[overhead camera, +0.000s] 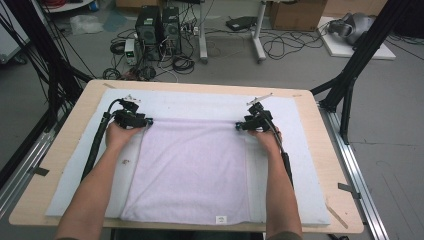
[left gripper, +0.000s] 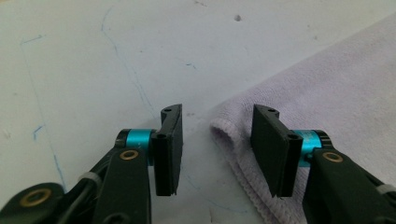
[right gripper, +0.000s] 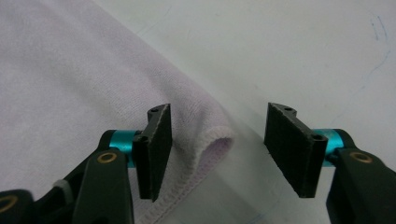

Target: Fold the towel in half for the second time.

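A pale lilac towel [overhead camera: 190, 170] is laid flat at the centre of the high view, on a white pad [overhead camera: 300, 165] that covers most of the wooden bench [overhead camera: 65, 150]. The towel is folded double: its far edge, towards the top of the frame, is a rounded fold, and its near edge reaches the front rim of the pad, where a small white label [overhead camera: 220, 219] is seen. The cloth is of short looped pile, evenly coloured, with a stitched hem along the sides. No creases of note are observed; the surface lies smooth.

The left claw [overhead camera: 148, 121] is placed at the far left corner of the towel. In the left gripper view the folded corner [left gripper: 224, 130] is seen between the jaws, which stand partly apart and are not pressed on it. The right claw [overhead camera: 239, 126] is placed at the far right corner. In the right gripper view the corner [right gripper: 215, 144] lies just beside the left-hand jaw, within the gap; the jaws are held partly apart with nothing gripped.

Faint blue pen marks [left gripper: 126, 70] are noted on the pad.
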The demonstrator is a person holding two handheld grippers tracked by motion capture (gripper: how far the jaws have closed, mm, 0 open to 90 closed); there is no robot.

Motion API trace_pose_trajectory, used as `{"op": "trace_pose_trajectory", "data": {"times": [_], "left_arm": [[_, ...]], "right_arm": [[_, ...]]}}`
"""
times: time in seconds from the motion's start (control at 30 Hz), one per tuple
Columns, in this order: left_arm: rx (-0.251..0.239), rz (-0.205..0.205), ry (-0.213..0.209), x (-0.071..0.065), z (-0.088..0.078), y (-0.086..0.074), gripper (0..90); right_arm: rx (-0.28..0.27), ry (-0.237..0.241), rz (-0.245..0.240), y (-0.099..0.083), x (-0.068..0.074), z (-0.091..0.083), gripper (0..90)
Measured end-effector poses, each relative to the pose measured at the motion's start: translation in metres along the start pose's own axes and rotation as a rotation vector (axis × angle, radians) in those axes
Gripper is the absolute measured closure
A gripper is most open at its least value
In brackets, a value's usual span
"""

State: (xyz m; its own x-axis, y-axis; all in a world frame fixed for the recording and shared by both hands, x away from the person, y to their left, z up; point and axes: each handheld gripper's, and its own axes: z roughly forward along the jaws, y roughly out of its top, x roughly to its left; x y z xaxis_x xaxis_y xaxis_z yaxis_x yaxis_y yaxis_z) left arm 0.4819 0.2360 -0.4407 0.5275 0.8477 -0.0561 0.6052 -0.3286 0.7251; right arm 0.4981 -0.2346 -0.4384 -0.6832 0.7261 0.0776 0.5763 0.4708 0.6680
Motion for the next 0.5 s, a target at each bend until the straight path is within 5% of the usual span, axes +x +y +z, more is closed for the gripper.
{"op": "trace_pose_trajectory", "data": {"times": [0.3,0.5], "left_arm": [[-0.002,-0.023,-0.060,-0.0015,0.0000,0.0008,82.4],[-0.029,-0.026,-0.069,0.0008,-0.0061,0.0026,85.6]], "right_arm": [[-0.008,0.110,0.011,-0.0030,0.0013,-0.0016,79.5],[-0.020,0.116,-0.007,0.0000,0.0018,-0.0063,82.8]]}}
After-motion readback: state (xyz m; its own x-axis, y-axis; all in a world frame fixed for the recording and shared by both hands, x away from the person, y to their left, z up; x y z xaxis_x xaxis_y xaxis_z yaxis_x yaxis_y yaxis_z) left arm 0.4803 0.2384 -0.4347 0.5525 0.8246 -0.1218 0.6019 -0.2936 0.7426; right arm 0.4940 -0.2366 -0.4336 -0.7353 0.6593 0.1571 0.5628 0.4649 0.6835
